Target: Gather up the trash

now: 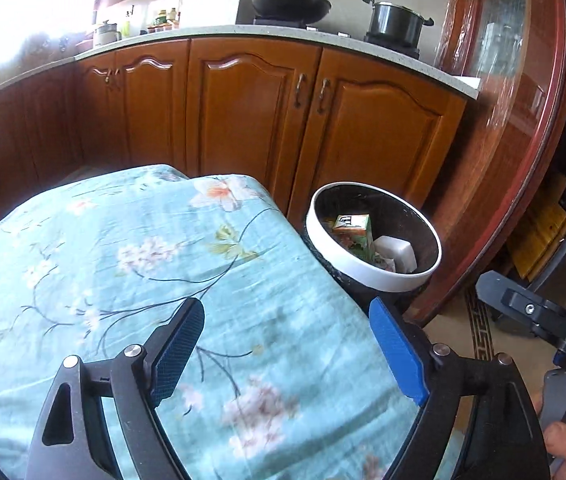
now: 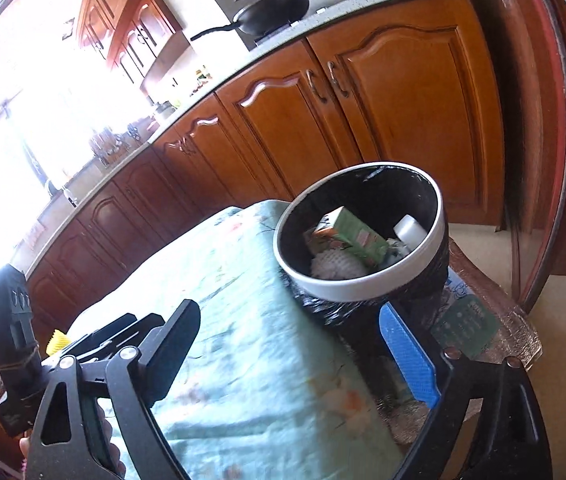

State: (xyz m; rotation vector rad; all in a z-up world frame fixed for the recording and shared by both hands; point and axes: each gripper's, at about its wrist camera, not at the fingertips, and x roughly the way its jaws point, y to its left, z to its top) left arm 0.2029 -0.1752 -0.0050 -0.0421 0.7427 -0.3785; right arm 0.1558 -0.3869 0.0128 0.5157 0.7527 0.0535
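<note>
A round trash bin with a white rim [image 1: 371, 274] and black liner stands past the right edge of a table draped in a teal floral cloth [image 1: 143, 264]. Inside lie a green and orange carton [image 1: 353, 230] and a white cup [image 1: 397, 252]. My left gripper [image 1: 287, 324] is open and empty above the cloth. In the right wrist view the bin's rim [image 2: 357, 290] is close, holding the carton [image 2: 349, 234], a white foam net [image 2: 333, 266] and the cup [image 2: 411, 230]. My right gripper [image 2: 295, 330] is open and empty, just short of the bin.
Wooden kitchen cabinets [image 1: 251, 108] run behind, with a wok [image 1: 289, 2] and a pot [image 1: 397, 22] on the counter. A wood-framed glass door [image 1: 523, 120] stands at right. A green card [image 2: 467, 324] lies by the bin. A yellow item [image 2: 57, 340] shows at far left.
</note>
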